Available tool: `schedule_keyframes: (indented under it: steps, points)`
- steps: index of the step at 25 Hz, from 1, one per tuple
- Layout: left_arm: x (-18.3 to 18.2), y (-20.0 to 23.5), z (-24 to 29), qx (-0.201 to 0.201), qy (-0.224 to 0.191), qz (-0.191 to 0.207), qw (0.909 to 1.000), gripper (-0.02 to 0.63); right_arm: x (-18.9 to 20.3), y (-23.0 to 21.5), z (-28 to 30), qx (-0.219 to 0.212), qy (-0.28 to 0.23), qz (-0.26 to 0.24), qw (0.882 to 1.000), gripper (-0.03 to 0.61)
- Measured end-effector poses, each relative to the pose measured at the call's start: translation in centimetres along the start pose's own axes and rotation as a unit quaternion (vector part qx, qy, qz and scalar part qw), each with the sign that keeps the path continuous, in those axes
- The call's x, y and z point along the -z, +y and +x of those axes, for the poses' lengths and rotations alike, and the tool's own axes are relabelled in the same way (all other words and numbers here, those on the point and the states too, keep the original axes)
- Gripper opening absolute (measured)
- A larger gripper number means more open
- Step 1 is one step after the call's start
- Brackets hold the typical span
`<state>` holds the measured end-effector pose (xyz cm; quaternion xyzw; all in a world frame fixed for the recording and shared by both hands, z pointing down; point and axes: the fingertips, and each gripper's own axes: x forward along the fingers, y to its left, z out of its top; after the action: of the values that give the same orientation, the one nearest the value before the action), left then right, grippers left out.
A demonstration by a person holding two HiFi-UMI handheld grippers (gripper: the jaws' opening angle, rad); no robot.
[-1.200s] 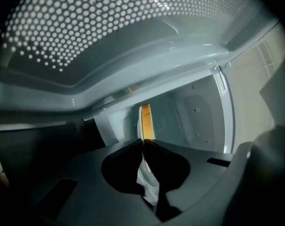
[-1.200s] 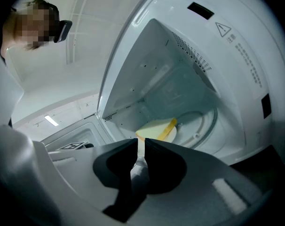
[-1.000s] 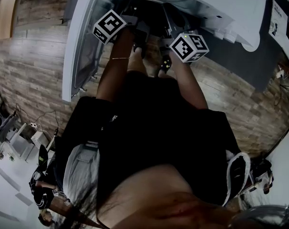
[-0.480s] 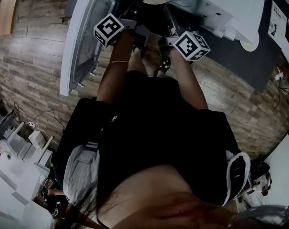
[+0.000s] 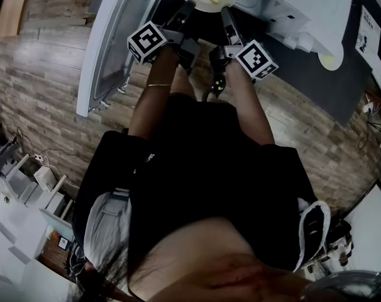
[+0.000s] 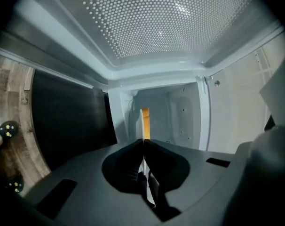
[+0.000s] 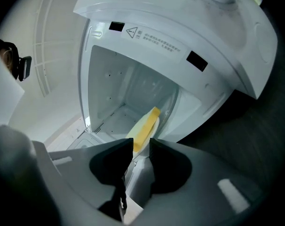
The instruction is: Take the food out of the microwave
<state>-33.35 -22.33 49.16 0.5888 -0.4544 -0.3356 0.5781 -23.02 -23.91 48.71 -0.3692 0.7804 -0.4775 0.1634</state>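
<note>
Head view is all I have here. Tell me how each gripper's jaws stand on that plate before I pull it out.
Observer: The left gripper is shut on the plate rim. Its own view shows the rim edge-on, a thin white line between closed jaws.
Operator: Now the right one.
Observer: The right gripper has just been opening. Its jaws stand apart, with the rim in the gap but not pinched.
Operator: Check the cavity behind the plate.
Observer: The right gripper view looks into the microwave: white walls and floor, and no second dish that I can see behind the yellow food.
</note>
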Motion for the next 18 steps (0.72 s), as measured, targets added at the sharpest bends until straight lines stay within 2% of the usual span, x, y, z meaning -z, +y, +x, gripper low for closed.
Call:
schedule_keyframes:
  steps: [7, 12, 18]
  points:
    - [0.6, -0.2, -0.3, 0.002, 0.012, 0.006, 0.9999, 0.012, -0.1, -0.7, 0.3, 0.010, 0.003, 0.021, 1.000, 0.060]
    - [0.5, 0.0, -0.4, -0.003, 0.012, 0.007, 0.9999, 0.012, 0.0, -1.0, 0.4, 0.008, 0.003, 0.068, 0.998, 0.056]
    - [0.8, 0.1, -0.7, -0.007, 0.013, 0.010, 0.9998, 0.011, -0.1, -0.9, 0.1, 0.013, 0.007, 0.072, 0.997, 0.045]
